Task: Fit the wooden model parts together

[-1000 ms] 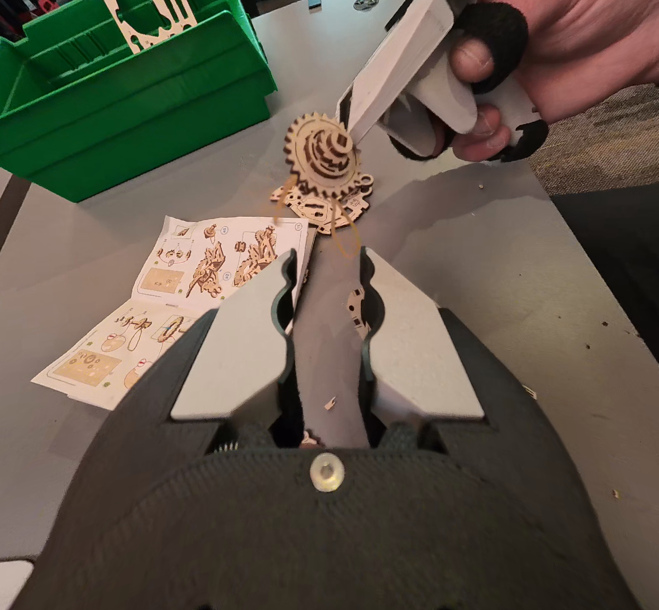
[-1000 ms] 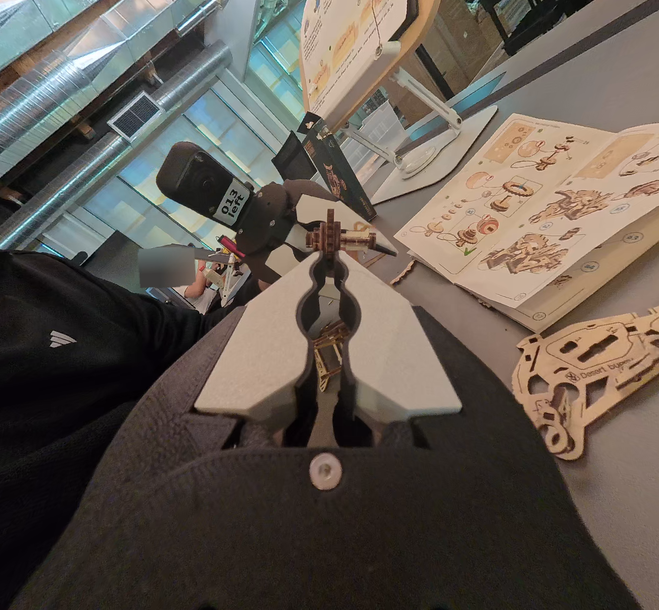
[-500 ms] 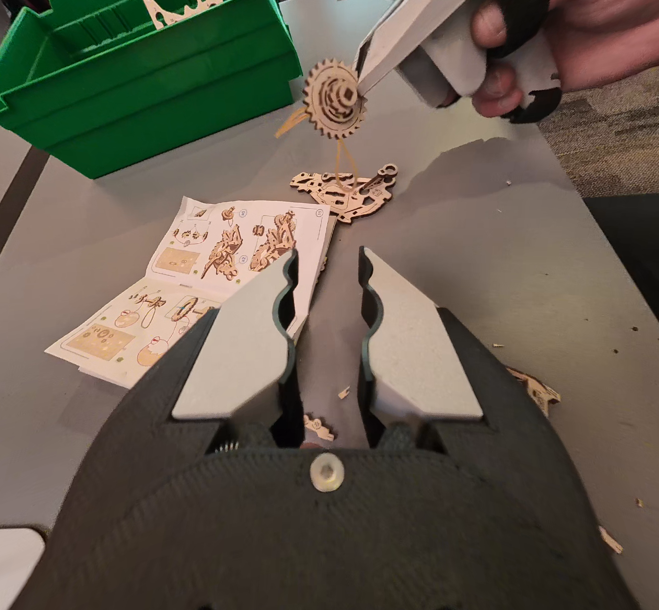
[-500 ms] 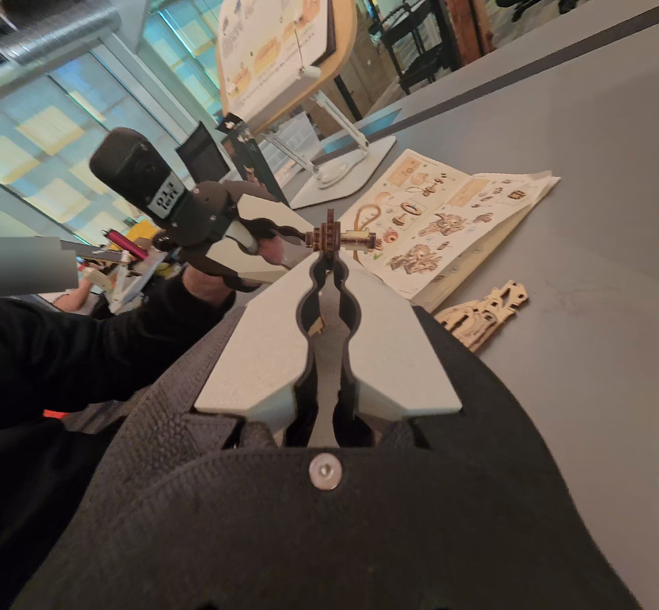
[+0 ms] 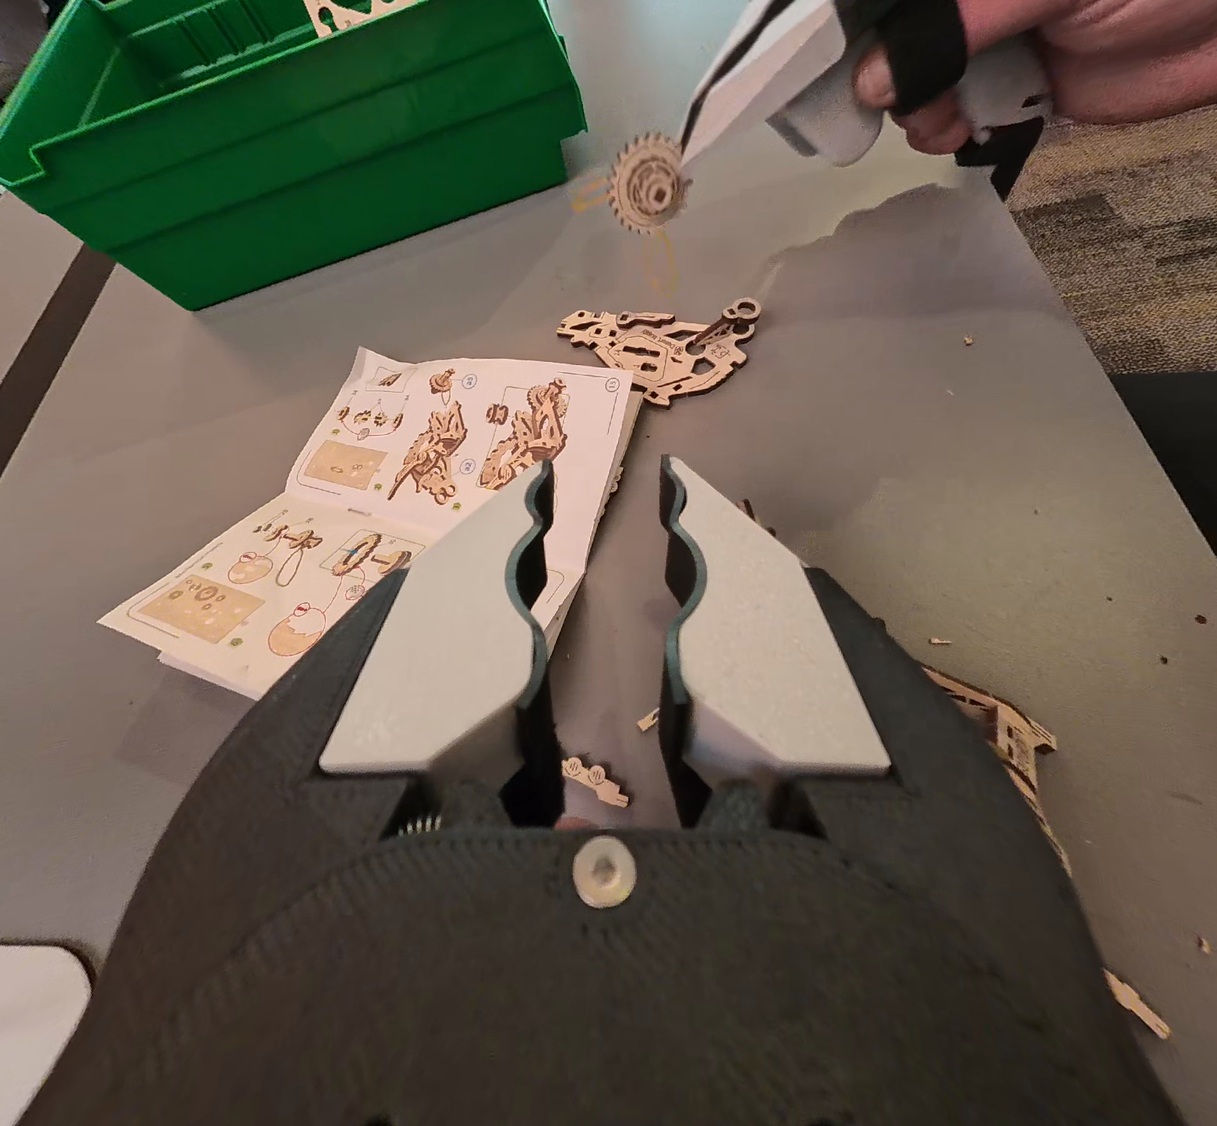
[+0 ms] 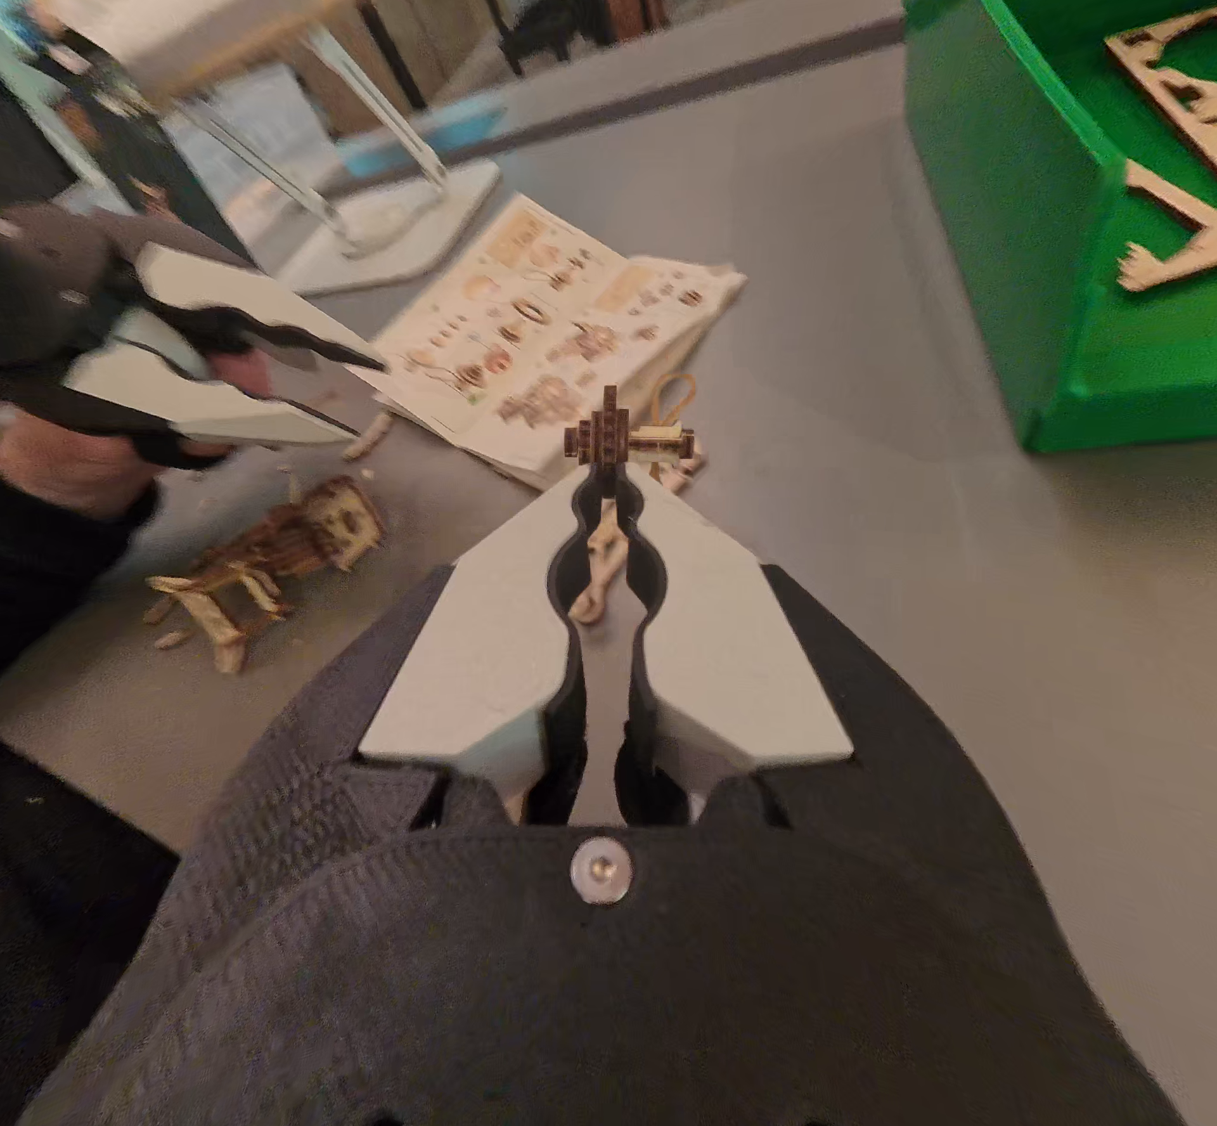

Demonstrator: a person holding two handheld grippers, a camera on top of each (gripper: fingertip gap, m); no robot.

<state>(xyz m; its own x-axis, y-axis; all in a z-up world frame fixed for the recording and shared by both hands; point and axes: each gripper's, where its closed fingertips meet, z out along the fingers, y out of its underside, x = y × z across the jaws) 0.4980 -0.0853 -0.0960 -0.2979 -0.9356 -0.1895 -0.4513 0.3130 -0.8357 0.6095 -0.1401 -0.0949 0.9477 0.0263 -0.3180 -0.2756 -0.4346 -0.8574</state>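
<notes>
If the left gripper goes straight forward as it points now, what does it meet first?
Probably the bare grey table just beyond the left gripper, beside the instruction booklet; farther on lies the flat wooden frame piece. Depth is uncertain.

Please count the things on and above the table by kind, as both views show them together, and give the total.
Grippers: 2 (left gripper, right gripper)
Green bin: 1
Instruction booklet: 1
Gear assembly, held: 1
Flat wooden frame piece: 1
Partly built wooden model: 1
Total: 7

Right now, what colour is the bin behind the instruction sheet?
Bright green; the bin shows best in the left wrist view.
</notes>
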